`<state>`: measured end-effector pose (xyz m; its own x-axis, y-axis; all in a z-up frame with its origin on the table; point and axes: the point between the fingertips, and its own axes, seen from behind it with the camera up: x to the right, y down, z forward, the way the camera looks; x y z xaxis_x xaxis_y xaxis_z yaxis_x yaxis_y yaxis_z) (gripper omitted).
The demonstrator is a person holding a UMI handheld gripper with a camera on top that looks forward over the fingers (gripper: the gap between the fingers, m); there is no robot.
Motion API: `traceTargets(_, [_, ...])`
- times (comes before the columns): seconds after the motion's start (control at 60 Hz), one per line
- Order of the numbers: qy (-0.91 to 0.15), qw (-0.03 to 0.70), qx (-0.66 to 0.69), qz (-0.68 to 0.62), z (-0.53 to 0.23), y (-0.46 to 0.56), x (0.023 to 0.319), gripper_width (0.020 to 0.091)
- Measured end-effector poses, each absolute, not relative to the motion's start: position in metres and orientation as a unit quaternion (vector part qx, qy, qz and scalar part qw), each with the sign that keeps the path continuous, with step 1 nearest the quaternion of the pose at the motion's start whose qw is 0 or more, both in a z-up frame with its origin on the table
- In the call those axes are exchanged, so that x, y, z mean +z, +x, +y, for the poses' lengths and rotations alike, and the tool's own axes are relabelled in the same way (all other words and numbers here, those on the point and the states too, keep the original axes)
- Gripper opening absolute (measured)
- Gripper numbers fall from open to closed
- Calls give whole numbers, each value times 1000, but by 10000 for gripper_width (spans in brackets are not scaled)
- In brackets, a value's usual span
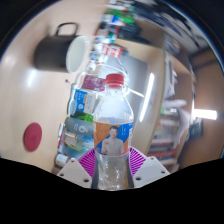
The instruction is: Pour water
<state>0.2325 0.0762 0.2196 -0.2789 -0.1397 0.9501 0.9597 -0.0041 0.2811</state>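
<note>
Clearly, the gripper point(113, 168) is pinching a clear plastic water bottle point(114, 135) between its two fingers, the purple pads point(86, 160) pressing against the bottle's lower body from either side. The bottle runs straight away from the fingers, its long axis in line with them, with the red cap point(115, 79) at the far end and the base hidden down between the fingers. The cap is on. A label point(114, 134) wraps the bottle's middle, orange at one side and blue at the other, with a small figure printed on it.

Everything beyond the bottle appears steeply tilted. Just behind it and to its left stands a cluster of other bottles point(83, 100), at least one with a red cap and coloured labels; how many there are cannot be told. Farther off, past that cluster, a dark mug point(70, 46) with a handle shows against a pale bench point(30, 90), and a round red object point(33, 135) sits on the same pale surface nearer the fingers. To the right of the held bottle a bright strip light point(148, 97) crosses the scene, and beyond it are shelves point(185, 120) with blurred items that cannot be made out.
</note>
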Motion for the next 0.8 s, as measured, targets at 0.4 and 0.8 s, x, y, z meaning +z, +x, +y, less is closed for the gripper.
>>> traceTargets(0.4, [-245, 310, -670, -629, 99, 193, 210, 410])
traceTargets(0.8, [-361, 450, -604, -549, 105, 205, 244, 411])
